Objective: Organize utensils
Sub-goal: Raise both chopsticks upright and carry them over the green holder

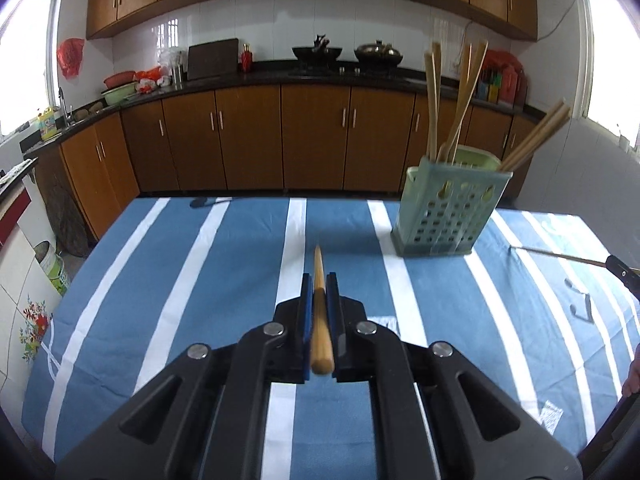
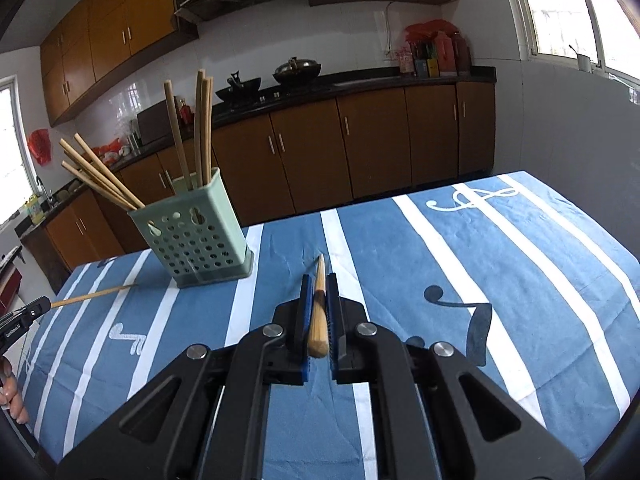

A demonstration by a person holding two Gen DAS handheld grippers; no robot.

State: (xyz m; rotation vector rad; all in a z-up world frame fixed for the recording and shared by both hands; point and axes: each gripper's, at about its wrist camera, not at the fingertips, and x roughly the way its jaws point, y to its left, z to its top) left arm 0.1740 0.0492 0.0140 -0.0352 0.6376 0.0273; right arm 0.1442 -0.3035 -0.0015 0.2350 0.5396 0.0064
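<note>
My left gripper [image 1: 319, 282] is shut on a wooden chopstick [image 1: 320, 308] that points forward between the blue pads, lifted over the striped cloth. My right gripper [image 2: 319, 282] is likewise shut on another wooden chopstick [image 2: 318, 312]. A pale green perforated utensil holder [image 1: 450, 208] stands ahead and to the right in the left wrist view, with several chopsticks [image 1: 432, 100] sticking out of it. In the right wrist view the holder [image 2: 196, 232] stands ahead and to the left. The other gripper [image 2: 24, 316] shows at the left edge with its chopstick [image 2: 92, 294] pointing toward the holder.
The table wears a blue cloth with white stripes [image 1: 240, 264] and music-note prints [image 2: 472, 312]. A dark utensil [image 1: 204, 201] lies at the table's far edge. Wooden kitchen cabinets [image 1: 248, 136] and a counter with woks [image 1: 378, 54] run behind. A person's fingers [image 2: 10, 396] show at the left edge.
</note>
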